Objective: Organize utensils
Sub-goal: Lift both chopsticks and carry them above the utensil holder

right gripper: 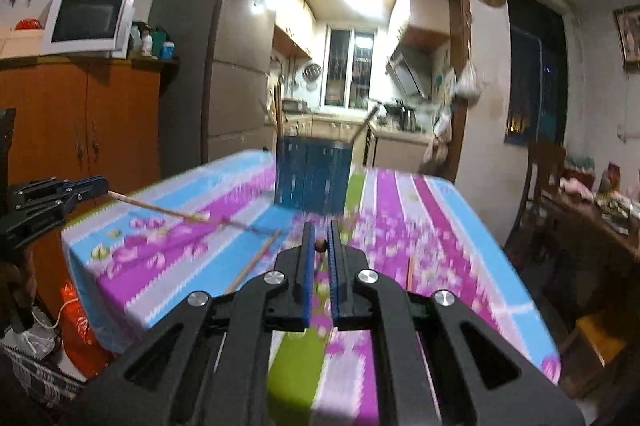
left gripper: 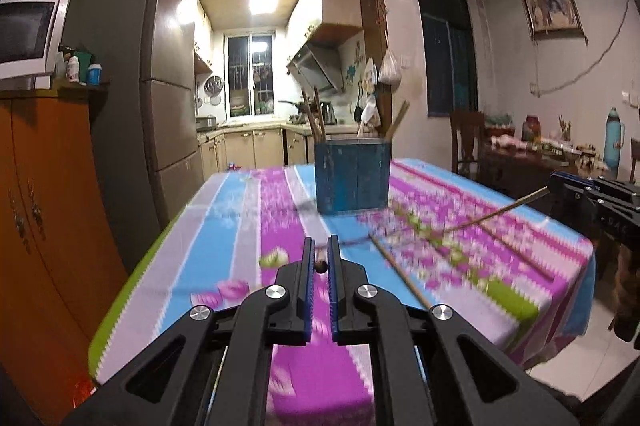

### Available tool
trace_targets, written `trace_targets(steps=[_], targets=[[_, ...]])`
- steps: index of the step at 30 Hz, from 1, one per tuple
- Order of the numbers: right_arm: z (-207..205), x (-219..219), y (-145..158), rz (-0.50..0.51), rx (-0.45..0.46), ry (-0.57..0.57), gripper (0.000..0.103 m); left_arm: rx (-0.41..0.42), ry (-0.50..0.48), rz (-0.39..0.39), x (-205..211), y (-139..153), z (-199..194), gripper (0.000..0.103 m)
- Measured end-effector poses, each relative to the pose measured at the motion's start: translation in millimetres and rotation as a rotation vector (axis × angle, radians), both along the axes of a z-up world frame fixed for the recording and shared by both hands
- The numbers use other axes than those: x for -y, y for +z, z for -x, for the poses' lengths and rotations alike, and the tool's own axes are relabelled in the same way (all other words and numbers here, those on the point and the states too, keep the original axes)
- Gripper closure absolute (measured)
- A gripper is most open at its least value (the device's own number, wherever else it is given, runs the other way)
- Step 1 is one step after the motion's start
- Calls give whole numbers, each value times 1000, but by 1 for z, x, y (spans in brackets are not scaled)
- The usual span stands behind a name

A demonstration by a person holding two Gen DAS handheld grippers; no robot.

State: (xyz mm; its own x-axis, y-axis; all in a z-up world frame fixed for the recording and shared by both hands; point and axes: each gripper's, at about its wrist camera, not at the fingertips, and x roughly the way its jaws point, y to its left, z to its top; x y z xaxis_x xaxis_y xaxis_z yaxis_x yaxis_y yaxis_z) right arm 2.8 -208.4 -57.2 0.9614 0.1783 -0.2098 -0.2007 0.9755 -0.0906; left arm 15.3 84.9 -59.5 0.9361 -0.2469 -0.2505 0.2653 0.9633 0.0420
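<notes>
A blue utensil holder (left gripper: 352, 176) stands on the striped tablecloth with several chopsticks (left gripper: 316, 118) upright in it; it also shows in the right wrist view (right gripper: 314, 176). My left gripper (left gripper: 320, 264) is shut on a chopstick seen end-on, its shaft (right gripper: 160, 210) reaching over the table. My right gripper (right gripper: 319, 246) is shut on another chopstick, its shaft (left gripper: 500, 212) showing in the left wrist view. A loose chopstick (left gripper: 400, 278) lies on the cloth between the grippers; it also shows in the right wrist view (right gripper: 256, 260).
The table (left gripper: 224, 226) has its left edge near an orange cabinet (left gripper: 48, 210) and a grey fridge (left gripper: 132, 86). A wooden chair (left gripper: 466, 138) and a cluttered side table (left gripper: 552, 150) stand to the right. An orange bag (right gripper: 80, 326) lies on the floor.
</notes>
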Motion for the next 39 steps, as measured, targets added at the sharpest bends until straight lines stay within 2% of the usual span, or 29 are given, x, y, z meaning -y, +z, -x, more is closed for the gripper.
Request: trace_targets(steps=[10,18,26,39], targets=[[-40,18,46,-63,16,69,98,-7,-69,90,-16,69,-33,96],[-54,22,63,-62,31,90,98,-32,-111,130,-20,93,-51,96],[-61,18,76,-62,60,96,98,-34,-100,112,-15,103,-63,96],[-67,0,97,-44,80,152,98,-42,22,-9,11,106,-92,96]])
